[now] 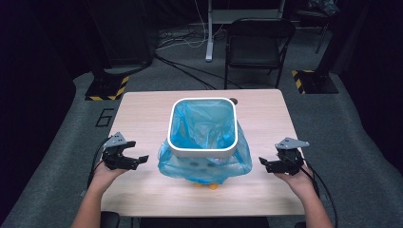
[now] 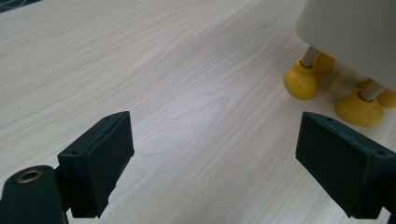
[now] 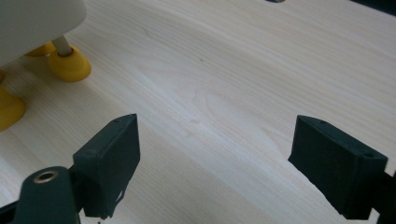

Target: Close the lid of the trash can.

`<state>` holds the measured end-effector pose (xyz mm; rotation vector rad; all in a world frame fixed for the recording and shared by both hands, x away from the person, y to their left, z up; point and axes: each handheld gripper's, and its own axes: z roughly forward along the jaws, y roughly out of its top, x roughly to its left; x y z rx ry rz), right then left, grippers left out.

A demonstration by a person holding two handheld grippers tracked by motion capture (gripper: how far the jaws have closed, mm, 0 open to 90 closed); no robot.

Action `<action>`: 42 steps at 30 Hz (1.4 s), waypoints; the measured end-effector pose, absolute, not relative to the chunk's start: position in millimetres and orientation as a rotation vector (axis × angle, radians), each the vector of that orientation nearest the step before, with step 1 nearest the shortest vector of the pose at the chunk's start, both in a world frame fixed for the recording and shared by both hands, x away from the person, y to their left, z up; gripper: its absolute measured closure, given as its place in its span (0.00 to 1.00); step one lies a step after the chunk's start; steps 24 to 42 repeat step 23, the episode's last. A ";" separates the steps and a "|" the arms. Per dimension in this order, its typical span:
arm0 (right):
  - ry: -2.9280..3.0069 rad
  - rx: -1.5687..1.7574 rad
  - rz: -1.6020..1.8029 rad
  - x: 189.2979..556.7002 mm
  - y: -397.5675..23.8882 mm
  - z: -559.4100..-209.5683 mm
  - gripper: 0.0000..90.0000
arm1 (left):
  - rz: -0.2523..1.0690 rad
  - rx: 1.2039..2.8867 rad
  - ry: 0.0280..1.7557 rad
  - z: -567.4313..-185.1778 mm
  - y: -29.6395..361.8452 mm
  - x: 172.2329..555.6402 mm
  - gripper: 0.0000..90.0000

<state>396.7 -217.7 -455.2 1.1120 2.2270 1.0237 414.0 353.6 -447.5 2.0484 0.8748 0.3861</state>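
A white square bin (image 1: 203, 151) stands mid-table, lined with a blue plastic bag (image 1: 204, 124) whose edge is folded down over the outside. It rests on yellow feet (image 2: 301, 83) (image 3: 70, 64). My left gripper (image 1: 137, 160) hovers just left of the bin, low over the table, jaws wide open with only bare wood between them. To the right of the bin my right gripper (image 1: 264, 164) is also open and holds nothing. Both point inward at the bin, and neither touches it or the bag.
The light wooden table (image 1: 266, 118) has bare surface on both sides of the bin. A black folding chair (image 1: 256, 45) stands beyond the far edge, with cables on the grey floor and two yellow-and-black striped stand bases (image 1: 107, 88) at the back corners.
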 end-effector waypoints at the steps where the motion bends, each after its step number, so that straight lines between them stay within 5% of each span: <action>1: 2.230 1.114 1.019 396.9 -217.7 -457.1 0.15 | 0.385 2.049 0.877 -448.5 354.7 413.8 0.12; 16: 2.240 1.128 0.949 400.0 -217.6 -477.3 0.01 | 0.378 2.053 0.915 -466.5 368.9 414.7 0.11; 42: 2.233 1.135 0.947 400.6 -222.9 -476.0 0.00 | 0.365 2.045 0.936 -468.4 373.8 416.0 0.05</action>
